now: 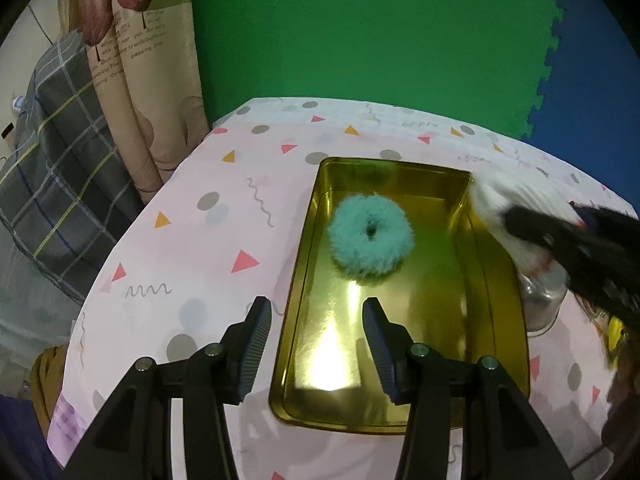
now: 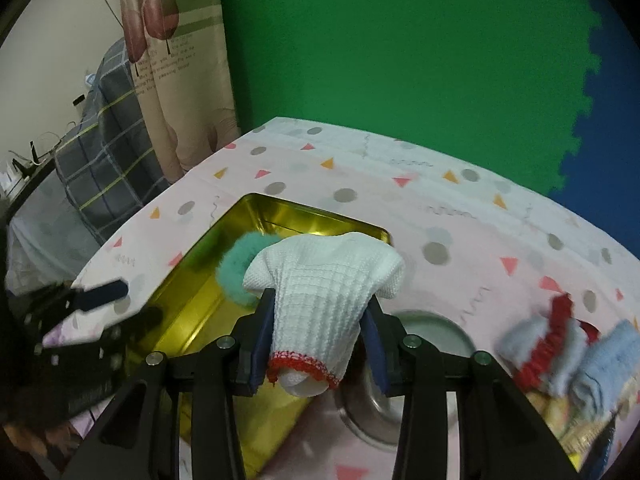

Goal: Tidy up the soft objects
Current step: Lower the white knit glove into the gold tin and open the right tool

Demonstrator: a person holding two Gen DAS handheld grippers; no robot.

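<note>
Fingers [image 2: 266, 332] of right gripper [image 2: 320, 320] clamped on white glove [image 2: 320, 280]; left gripper [image 1: 316, 320] spread wide, gripping nothing.

Glove bunched between right fingers, red cuff nearest the camera, woven body fanning out past the fingertips over near rim of gold tray [image 1: 500, 280]. Teal fluffy ring [image 1: 370, 236] lying flat inside tray, ahead of left fingertips and apart from them. Metal bowl [image 2: 432, 328] beneath right fingers, just beside tray. Blue and red soft pile [image 2: 560, 344] off to their right on patterned tablecloth [image 1: 192, 240].

Left gripper [image 1: 316, 344] agape — right gripper [image 2: 320, 332] clamped
</note>
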